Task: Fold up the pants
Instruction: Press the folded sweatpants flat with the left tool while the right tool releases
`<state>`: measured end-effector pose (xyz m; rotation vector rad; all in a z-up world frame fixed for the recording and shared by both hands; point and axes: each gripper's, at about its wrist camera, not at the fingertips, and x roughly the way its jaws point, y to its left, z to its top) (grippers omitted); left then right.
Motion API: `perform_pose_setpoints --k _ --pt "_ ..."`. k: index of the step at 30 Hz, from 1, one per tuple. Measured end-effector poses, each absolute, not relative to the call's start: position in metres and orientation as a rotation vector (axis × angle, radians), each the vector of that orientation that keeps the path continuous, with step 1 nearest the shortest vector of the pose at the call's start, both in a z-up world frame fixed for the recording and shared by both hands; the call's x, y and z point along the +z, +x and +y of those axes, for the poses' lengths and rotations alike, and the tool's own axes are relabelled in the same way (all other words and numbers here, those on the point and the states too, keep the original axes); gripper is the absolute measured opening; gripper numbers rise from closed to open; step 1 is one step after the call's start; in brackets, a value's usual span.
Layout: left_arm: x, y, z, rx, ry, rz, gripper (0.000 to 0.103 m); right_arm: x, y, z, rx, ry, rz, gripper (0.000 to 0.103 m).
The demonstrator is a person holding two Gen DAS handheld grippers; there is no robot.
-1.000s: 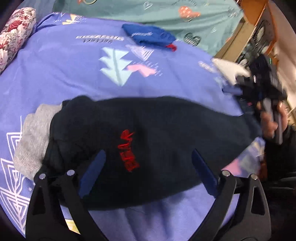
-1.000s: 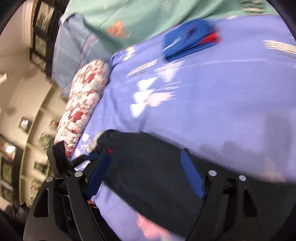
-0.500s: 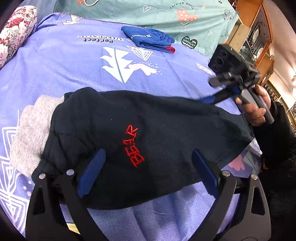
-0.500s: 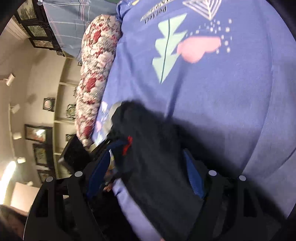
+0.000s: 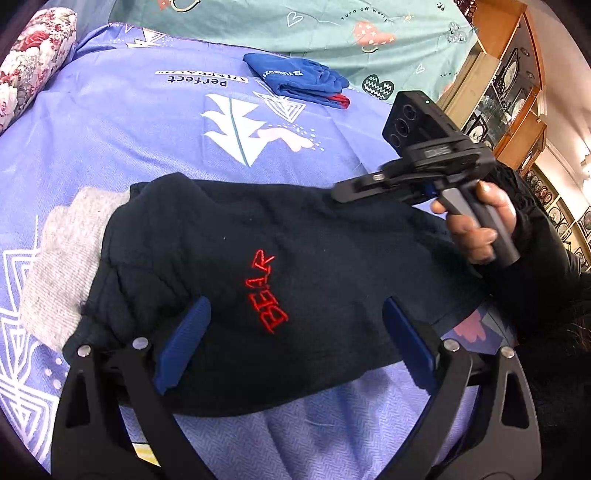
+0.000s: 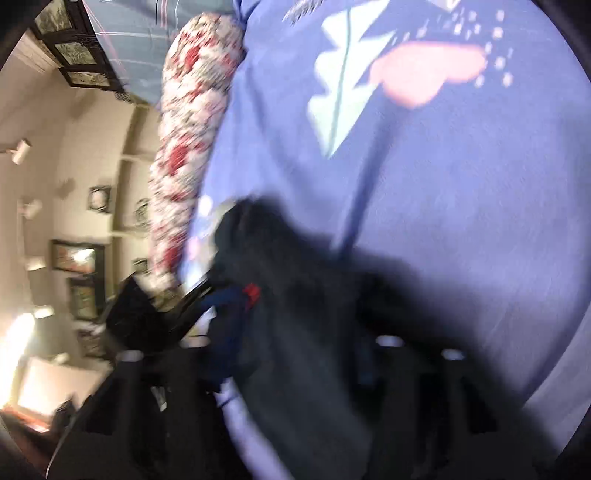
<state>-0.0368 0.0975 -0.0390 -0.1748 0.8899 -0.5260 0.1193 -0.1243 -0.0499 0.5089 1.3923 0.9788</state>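
Black pants point(image 5: 258, 280) with a red "BEAR" print point(image 5: 267, 291) lie folded on the purple bedsheet point(image 5: 110, 122), a grey lining point(image 5: 59, 266) showing at their left end. My left gripper point(image 5: 295, 339) is open and hovers over the pants' near edge, fingers apart on either side of the print. My right gripper point(image 5: 347, 192) shows in the left wrist view at the pants' far right edge, held in a hand. In the blurred right wrist view the pants point(image 6: 303, 325) fill the space between its fingers; whether the jaws are closed is unclear.
A folded blue garment point(image 5: 299, 83) lies farther back on the sheet. A floral bolster point(image 5: 26, 70) lies along the left edge, also in the right wrist view point(image 6: 188, 147). A teal blanket point(image 5: 295, 26) lies behind. A wooden cabinet point(image 5: 509, 85) stands at right.
My right gripper has swung in from the right and come down to the pants' far right edge. The right wrist view has tilted and blurred. My left gripper has stayed put, open.
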Motion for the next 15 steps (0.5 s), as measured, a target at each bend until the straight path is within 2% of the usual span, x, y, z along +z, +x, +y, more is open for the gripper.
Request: perform_pose_setpoints --k 1,2,8,10,13,15 --pt "-0.039 -0.036 0.097 -0.525 -0.171 0.892 0.096 -0.053 0.122 -0.132 0.961 0.537 1.387 0.014" --pt "-0.04 -0.036 0.097 -0.525 -0.168 0.894 0.096 -0.055 0.124 -0.139 0.955 0.559 1.377 0.007" --pt "-0.042 -0.033 0.094 -0.526 -0.154 0.914 0.096 -0.051 0.128 -0.159 0.883 0.526 1.326 0.005" --pt "-0.042 -0.033 0.095 -0.523 -0.155 0.913 0.096 -0.037 0.134 -0.175 0.737 0.448 1.23 0.01" --pt "-0.042 -0.034 0.097 -0.526 -0.163 0.911 0.096 -0.014 0.138 -0.213 0.711 0.557 1.142 0.011" --pt "-0.039 -0.034 0.099 -0.521 -0.181 0.906 0.095 0.006 0.117 -0.208 0.781 0.515 1.115 0.011"
